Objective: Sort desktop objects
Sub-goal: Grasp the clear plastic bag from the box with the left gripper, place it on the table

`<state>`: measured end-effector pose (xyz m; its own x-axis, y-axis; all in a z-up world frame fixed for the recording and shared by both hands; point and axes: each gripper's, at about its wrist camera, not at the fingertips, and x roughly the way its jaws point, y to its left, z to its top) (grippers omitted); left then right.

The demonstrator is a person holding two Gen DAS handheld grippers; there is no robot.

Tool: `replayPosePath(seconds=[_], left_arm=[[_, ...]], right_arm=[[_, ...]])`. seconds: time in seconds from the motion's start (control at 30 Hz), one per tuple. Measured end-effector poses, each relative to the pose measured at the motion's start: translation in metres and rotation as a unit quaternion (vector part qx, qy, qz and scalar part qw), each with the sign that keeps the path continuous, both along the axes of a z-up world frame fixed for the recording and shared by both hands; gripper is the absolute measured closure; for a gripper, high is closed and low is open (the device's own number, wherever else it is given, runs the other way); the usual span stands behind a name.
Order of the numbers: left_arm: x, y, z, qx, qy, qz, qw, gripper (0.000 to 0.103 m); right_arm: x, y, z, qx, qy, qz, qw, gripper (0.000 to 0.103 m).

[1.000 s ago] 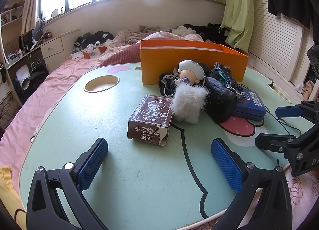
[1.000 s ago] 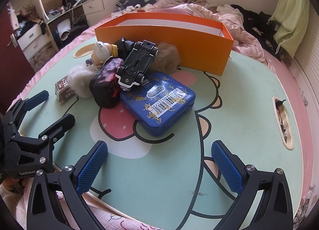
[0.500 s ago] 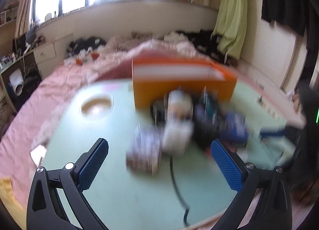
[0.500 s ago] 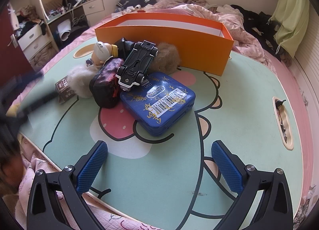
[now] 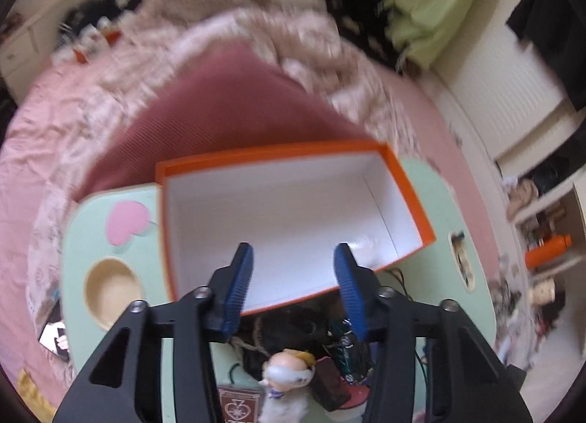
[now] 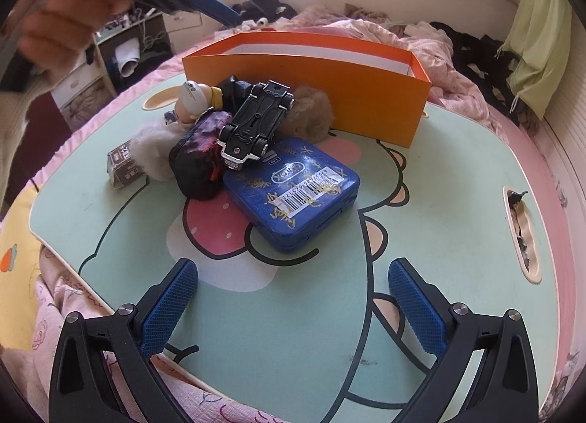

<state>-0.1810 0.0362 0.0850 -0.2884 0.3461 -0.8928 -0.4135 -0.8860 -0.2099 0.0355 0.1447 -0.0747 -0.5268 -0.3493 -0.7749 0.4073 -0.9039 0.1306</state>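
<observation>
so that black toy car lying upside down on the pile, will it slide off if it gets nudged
Probably. The toy car lies wheels-up and tilted across the dark pouch and blue tin, so a nudge could tip it off. It looks rigid; righted, its wheels may roll.

Orange box (image 5: 410,196) open-topped, bare inside, toy pile (image 6: 234,137) crowding its near wall

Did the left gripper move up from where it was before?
Yes. The left gripper has risen and tipped forward: it sat low over the table's near edge, and now it looks down into the orange box from above the pile.
</observation>
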Motion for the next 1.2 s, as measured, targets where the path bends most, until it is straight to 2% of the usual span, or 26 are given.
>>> replayPosePath(seconds=[0.13, 0.3, 0.43, 0.6, 0.8, 0.87, 0.97, 1.07, 1.13, 1.2], left_arm=[[-0.007, 0.014, -0.016, -0.028, -0.027, -0.011, 0.9992, 0.059], [-0.021, 0.018, -0.029, -0.021, -0.082, -0.009, 0.9964, 0.059], [-0.031, 0.021, -0.035, -0.012, -0.106, -0.009, 0.9942, 0.059], [-0.036, 0.038, -0.05, 0.029, -0.172, -0.032, 0.9841, 0.059], [-0.041, 0.064, -0.08, 0.047, -0.242, -0.029, 0.9687, 0.059], [-0.043, 0.068, -0.088, 0.046, -0.25, -0.023, 0.9669, 0.058], [-0.044, 0.068, -0.088, 0.065, -0.241, -0.019, 0.9682, 0.055], [-0.038, 0.071, -0.087, 0.06, -0.214, -0.024, 0.9747, 0.055], [-0.036, 0.075, -0.086, 0.045, -0.188, -0.031, 0.9806, 0.07], [-0.035, 0.074, -0.085, 0.054, -0.174, -0.035, 0.9826, 0.072]], right_arm=[[-0.004, 0.003, -0.002, -0.003, 0.003, 0.003, 1.0, 0.0], [-0.008, 0.009, -0.003, -0.008, 0.006, 0.002, 1.0, 0.0], [-0.013, 0.012, -0.003, -0.011, 0.006, 0.001, 1.0, 0.0], [-0.017, 0.011, -0.004, -0.014, 0.004, 0.004, 1.0, 0.0], [-0.019, 0.012, -0.003, -0.017, 0.004, 0.002, 1.0, 0.0], [-0.021, 0.012, -0.004, -0.018, 0.003, 0.001, 1.0, 0.0], [-0.023, 0.013, -0.004, -0.019, 0.003, 0.0, 1.0, 0.0], [-0.025, 0.013, -0.004, -0.019, 0.003, 0.001, 1.0, 0.0], [-0.025, 0.013, -0.005, -0.02, 0.003, -0.001, 1.0, 0.0], [-0.025, 0.014, -0.005, -0.02, 0.004, -0.002, 1.0, 0.0]])
